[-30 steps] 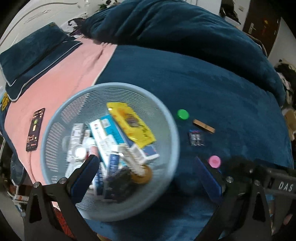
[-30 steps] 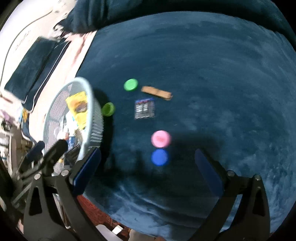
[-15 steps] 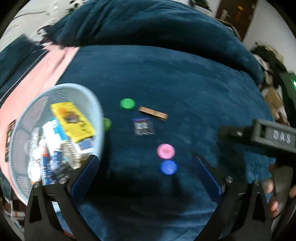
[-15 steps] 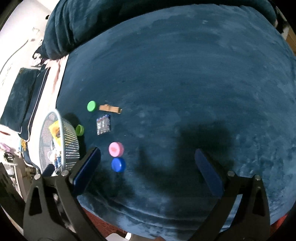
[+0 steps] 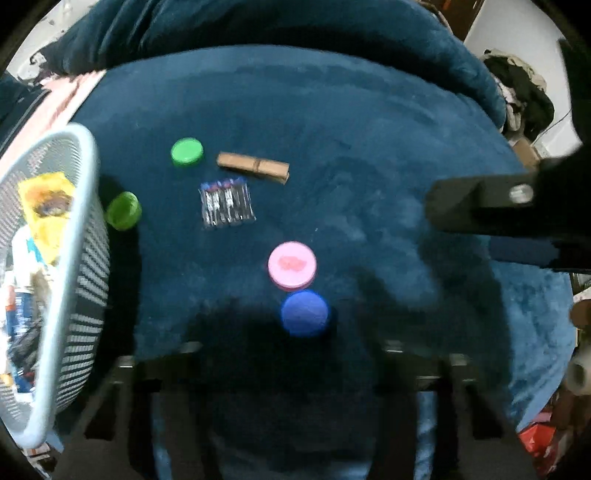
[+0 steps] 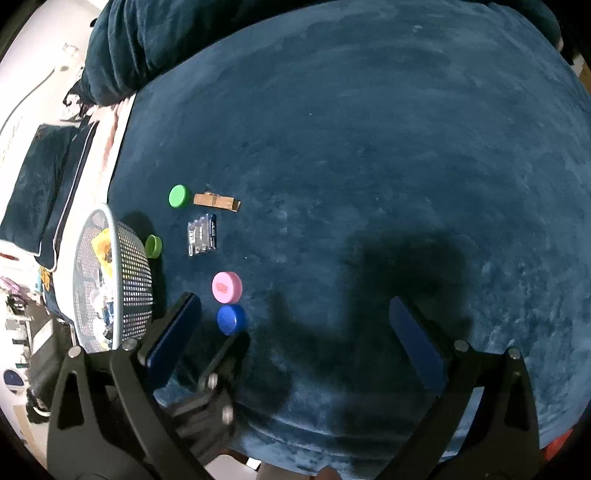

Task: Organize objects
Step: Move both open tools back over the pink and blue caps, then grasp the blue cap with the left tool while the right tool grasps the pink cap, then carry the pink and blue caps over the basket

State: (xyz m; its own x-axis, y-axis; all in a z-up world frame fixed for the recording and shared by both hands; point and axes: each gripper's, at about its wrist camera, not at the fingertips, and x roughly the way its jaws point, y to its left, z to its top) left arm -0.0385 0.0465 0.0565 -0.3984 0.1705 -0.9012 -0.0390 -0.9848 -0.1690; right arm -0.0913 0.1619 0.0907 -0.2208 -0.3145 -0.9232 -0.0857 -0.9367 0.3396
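Note:
On the dark blue blanket (image 6: 369, 147) lie a pink cap (image 5: 292, 265) (image 6: 226, 287), a blue cap (image 5: 304, 313) (image 6: 231, 319), a green cap (image 5: 187, 151) (image 6: 178, 196), a lime cap (image 5: 123, 211) (image 6: 153, 246) by the basket, a wooden clothespin (image 5: 253, 167) (image 6: 216, 202) and a battery pack (image 5: 226, 202) (image 6: 201, 235). The pale blue mesh basket (image 5: 83, 236) (image 6: 129, 266) holds boxes and a yellow packet. My right gripper (image 6: 295, 332) is open and empty, right of the blue cap. My left gripper's own fingers are motion-blurred in its view; part of it shows below the blue cap (image 6: 221, 365).
The right gripper's black arm (image 5: 498, 206) crosses the right side of the left wrist view. A rolled dark blue duvet (image 5: 258, 29) lies at the back. A pink sheet and dark pillows (image 6: 40, 177) are left of the basket. The bed edge is near the bottom.
The left gripper swung right from above the basket and moved closer to the caps; its view is now blurred. The right gripper rose and pulled back, then shifted nearer to the caps.

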